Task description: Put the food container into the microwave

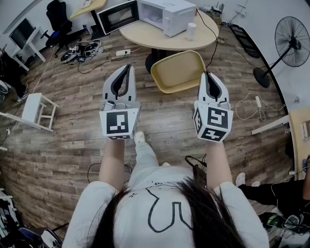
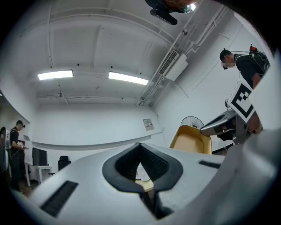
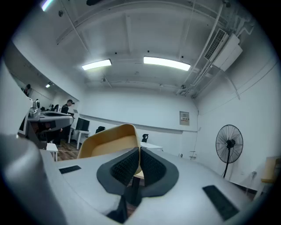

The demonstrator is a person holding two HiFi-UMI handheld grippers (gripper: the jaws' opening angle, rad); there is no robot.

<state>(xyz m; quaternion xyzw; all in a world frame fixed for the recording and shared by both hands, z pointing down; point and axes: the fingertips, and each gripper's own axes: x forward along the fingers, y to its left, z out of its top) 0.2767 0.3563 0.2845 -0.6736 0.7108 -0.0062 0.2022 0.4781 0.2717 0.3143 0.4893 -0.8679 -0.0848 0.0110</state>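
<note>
We look down from the head cam at a person in a white top w/ both arms stretched fwd over a wood floor (image 1: 72,140), one grey gripper in each hand.

The left gripper (image 1: 127,68) has its fingers together: in its own view the dark pads meet at the tips, w/ only a small gap lower down and nothing btwn them. The right gripper (image 1: 208,75) is also closed, pads pressed against each other and empty, as we see in its own view. Each carries a black-and-white marker cube at the rear.

Just ahead of both grippers stands a yellow chair (image 1: 179,70), tucked at a round wooden table (image 1: 140,36). On the table sits a white microwave (image 1: 169,12) w/ its dark door (image 1: 117,16) swung open to the left. A small white container (image 1: 191,31) stands upright on the table just right of the microwave, outside it and well apart from both grippers; it is too small for us to tell more.

A black pedestal fan (image 1: 292,35) is at far right, and a white stool (image 1: 34,109) at left.
</note>
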